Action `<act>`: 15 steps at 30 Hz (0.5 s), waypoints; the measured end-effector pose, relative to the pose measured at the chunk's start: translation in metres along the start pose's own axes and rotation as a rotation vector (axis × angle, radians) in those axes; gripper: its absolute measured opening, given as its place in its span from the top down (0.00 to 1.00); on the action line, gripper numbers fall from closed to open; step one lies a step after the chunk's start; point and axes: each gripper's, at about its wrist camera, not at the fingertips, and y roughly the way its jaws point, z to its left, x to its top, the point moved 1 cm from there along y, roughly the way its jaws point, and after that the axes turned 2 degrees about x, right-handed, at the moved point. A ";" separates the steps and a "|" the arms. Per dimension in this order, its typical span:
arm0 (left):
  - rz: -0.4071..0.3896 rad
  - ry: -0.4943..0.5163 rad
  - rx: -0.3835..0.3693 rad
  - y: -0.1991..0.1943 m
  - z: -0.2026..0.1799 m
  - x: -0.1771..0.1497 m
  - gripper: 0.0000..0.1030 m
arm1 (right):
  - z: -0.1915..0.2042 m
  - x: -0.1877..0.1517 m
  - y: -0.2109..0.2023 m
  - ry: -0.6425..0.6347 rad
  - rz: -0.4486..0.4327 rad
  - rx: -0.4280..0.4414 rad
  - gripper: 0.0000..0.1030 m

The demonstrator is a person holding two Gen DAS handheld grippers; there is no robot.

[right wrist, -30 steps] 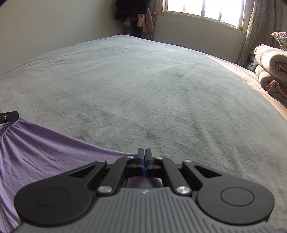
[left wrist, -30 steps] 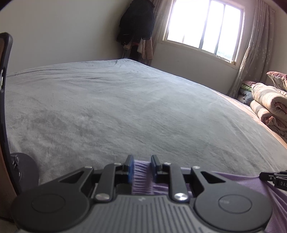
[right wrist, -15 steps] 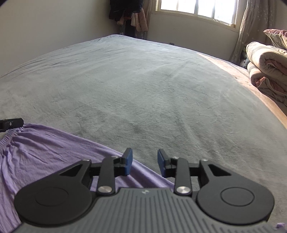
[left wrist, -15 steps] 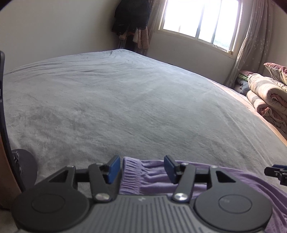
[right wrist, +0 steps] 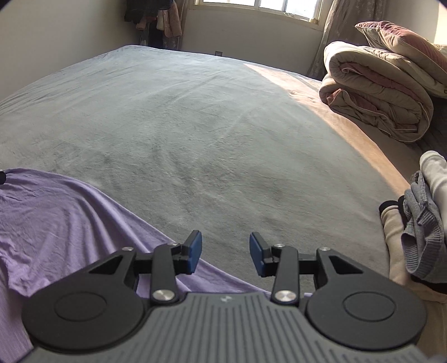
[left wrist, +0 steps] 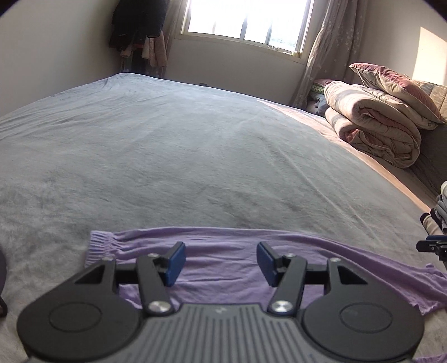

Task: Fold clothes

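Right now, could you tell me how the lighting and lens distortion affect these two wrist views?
Left wrist view: the window is blown out white and the grey bed bulges from fisheye curvature. Right wrist view: a warm sunlit band falls beside the rolled quilt, and the corners vignette dark.

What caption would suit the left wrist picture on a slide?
Open left gripper above a purple garment spread on a grey bed, window behind.

Both grippers parted, nothing between the pads.
The left gripper [left wrist: 220, 264] tilts downward with its blue pads well apart; the right gripper [right wrist: 225, 254] tilts downward too, pads apart and gripping nothing.
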 end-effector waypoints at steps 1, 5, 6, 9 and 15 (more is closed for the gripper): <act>0.012 0.005 -0.027 0.001 -0.006 -0.002 0.47 | -0.005 -0.003 0.000 0.009 0.010 0.005 0.59; 0.046 0.028 -0.134 0.009 -0.032 -0.012 0.55 | -0.017 -0.013 0.005 0.025 0.050 0.029 0.60; 0.053 0.035 -0.161 0.011 -0.038 -0.014 0.56 | -0.019 -0.015 0.007 0.025 0.059 0.036 0.60; 0.072 0.064 -0.224 0.016 -0.052 -0.023 0.60 | -0.017 -0.019 0.015 0.016 0.082 0.052 0.61; 0.102 0.145 -0.235 0.027 -0.065 -0.041 0.61 | -0.007 -0.028 0.035 -0.017 0.105 0.071 0.80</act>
